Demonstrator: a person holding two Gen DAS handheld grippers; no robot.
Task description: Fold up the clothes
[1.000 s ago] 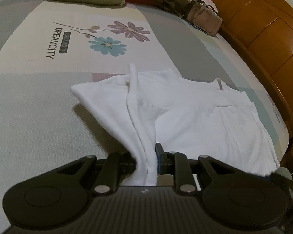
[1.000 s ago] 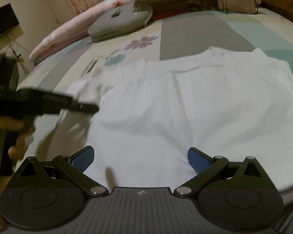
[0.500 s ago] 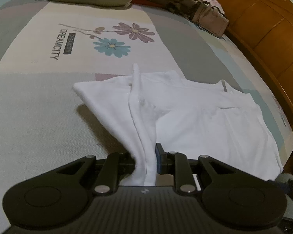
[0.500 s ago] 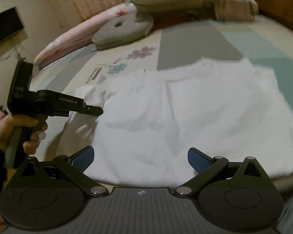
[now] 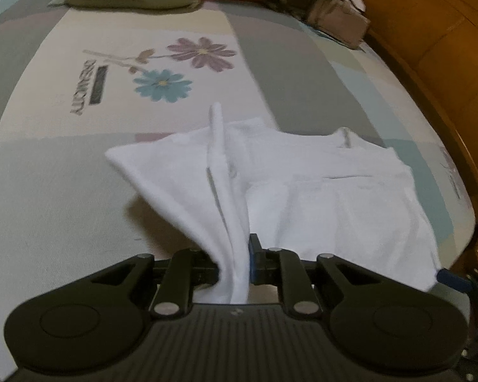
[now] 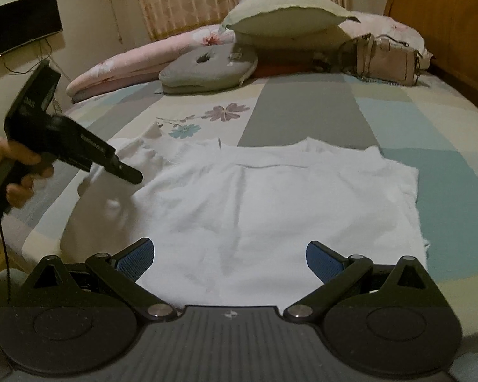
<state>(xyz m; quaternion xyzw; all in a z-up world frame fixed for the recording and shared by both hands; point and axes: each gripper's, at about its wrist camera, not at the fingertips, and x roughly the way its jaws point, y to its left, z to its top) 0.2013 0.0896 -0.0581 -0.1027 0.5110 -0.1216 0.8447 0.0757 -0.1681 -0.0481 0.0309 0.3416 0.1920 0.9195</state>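
White shirt [image 6: 271,197] lies spread on the bed [image 6: 302,102]. Left gripper [image 5: 234,262] is clamped on a raised edge — apparently the sleeve side. Right gripper [image 6: 229,259] hovers wide open, empty. Folding partway — body still flat.

A plain white garment [image 6: 271,210] is seen on a bedsheet [image 6: 302,105] blocked in grey, cream and teal, with purple and blue flowers printed at 11 o'clock.
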